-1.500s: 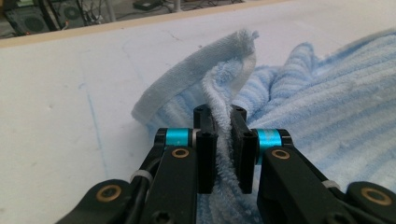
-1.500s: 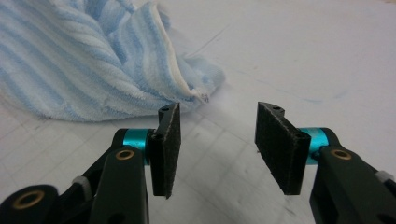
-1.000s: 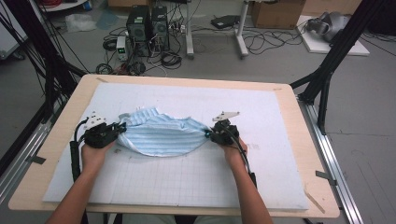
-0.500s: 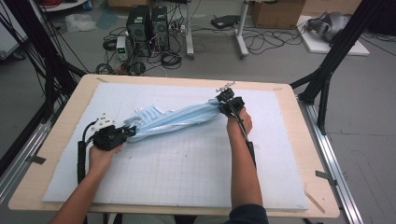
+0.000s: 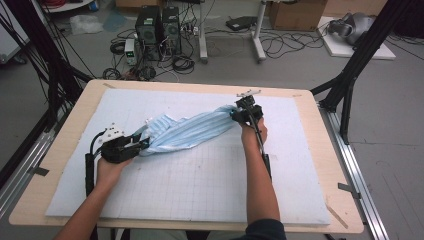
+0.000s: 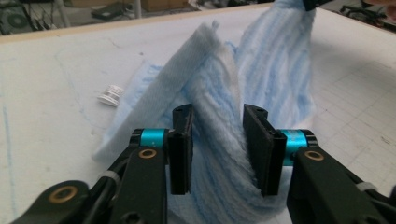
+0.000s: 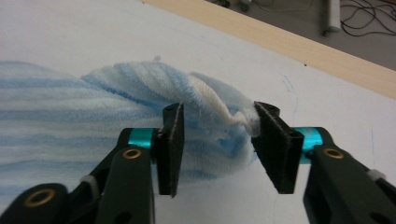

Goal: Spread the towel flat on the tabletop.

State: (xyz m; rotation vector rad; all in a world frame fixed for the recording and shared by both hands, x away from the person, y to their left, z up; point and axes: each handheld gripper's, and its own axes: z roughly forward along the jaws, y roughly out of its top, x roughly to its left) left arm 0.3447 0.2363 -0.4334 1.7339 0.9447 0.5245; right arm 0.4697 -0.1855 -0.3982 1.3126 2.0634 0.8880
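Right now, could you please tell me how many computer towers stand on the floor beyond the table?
2. Both stand side by side past the table's far edge, left of centre: the left tower and the right tower. More could be hidden outside the picture.

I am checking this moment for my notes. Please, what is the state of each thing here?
Towel: bunched, stretched slantwise on the mat.
Left tongs: just opened, towel between the jaws, no longer pinched.
Right tongs: just opened, towel end between the jaws, loose.
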